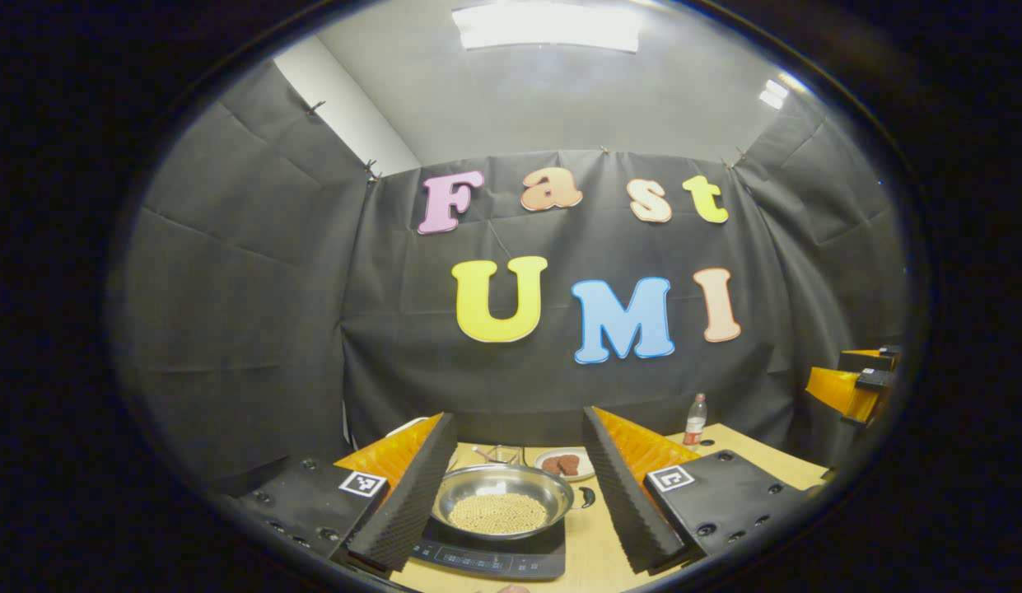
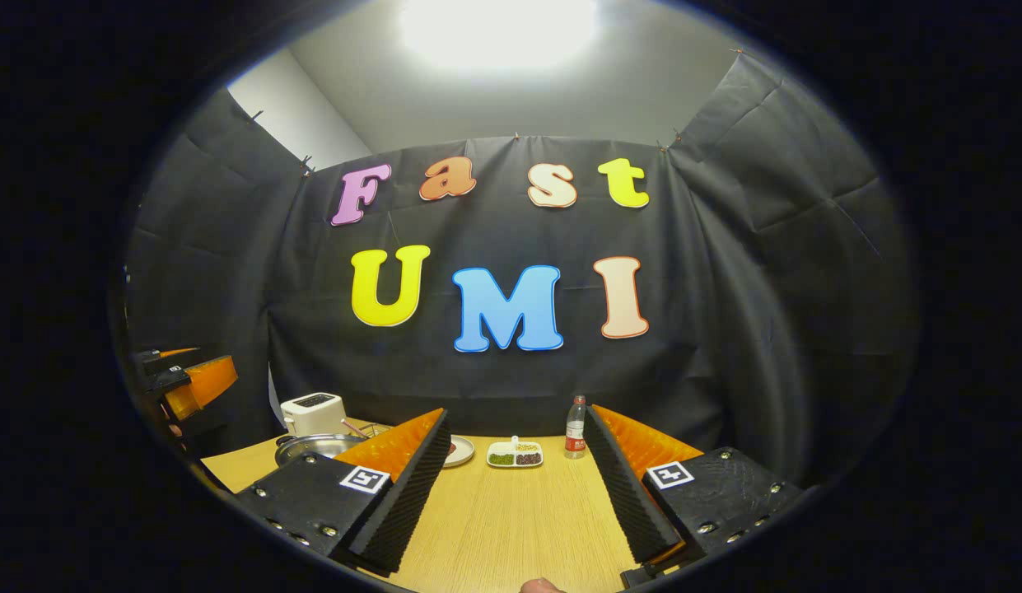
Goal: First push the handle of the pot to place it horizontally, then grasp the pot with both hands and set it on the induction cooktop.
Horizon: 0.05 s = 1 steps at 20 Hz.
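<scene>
A steel pot [image 1: 501, 498] with pale beans in it rests on the black induction cooktop [image 1: 494, 562], a short dark handle [image 1: 586, 497] sticking out on its right side. My left gripper [image 1: 517, 436] is open above the table, and the pot shows between its two wide-apart fingers without touching them. In the right gripper view the pot's rim [image 2: 313, 447] peeks out at the left, behind a finger. My right gripper [image 2: 516, 428] is open over bare tabletop with nothing between its fingers. Each gripper shows at the edge of the other's view: the right one [image 1: 856, 387], the left one [image 2: 185, 383].
Behind the pot sits a plate of brown food [image 1: 565, 464]. A small bottle [image 2: 575, 438], a divided dish of beans [image 2: 515, 455] and a white toaster [image 2: 313, 412] stand along the back of the wooden table [image 2: 511, 527]. Black cloth walls close in the booth.
</scene>
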### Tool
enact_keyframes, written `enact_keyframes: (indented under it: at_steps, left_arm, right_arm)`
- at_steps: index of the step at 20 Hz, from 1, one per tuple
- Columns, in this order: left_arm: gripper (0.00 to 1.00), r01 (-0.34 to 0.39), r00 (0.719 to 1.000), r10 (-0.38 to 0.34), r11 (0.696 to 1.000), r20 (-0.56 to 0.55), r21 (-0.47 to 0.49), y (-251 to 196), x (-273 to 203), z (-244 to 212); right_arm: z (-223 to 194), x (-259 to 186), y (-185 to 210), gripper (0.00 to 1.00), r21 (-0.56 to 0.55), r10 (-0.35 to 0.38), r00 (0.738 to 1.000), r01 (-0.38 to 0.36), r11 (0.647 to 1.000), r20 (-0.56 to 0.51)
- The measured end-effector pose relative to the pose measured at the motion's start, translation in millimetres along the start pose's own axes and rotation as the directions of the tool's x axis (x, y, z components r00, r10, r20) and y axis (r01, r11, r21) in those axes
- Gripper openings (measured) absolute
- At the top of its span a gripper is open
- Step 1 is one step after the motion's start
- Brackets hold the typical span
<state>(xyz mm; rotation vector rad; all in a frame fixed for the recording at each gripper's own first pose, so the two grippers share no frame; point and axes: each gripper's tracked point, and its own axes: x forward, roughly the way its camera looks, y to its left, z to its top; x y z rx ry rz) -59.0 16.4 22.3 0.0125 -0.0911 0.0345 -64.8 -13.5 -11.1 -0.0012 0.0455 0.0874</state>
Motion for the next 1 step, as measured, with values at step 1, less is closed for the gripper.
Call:
enact_keyframes:
  at_steps: [1]
  left_arm:
    - [1.0,-0.017,1.0,0.017,1.0,0.004,0.0,5.1,-1.3,1.8]
  right_arm:
    - [1.2,-0.7,1.3,0.98,0.001,0.001,1.0,-0.001,1.0,0.0]
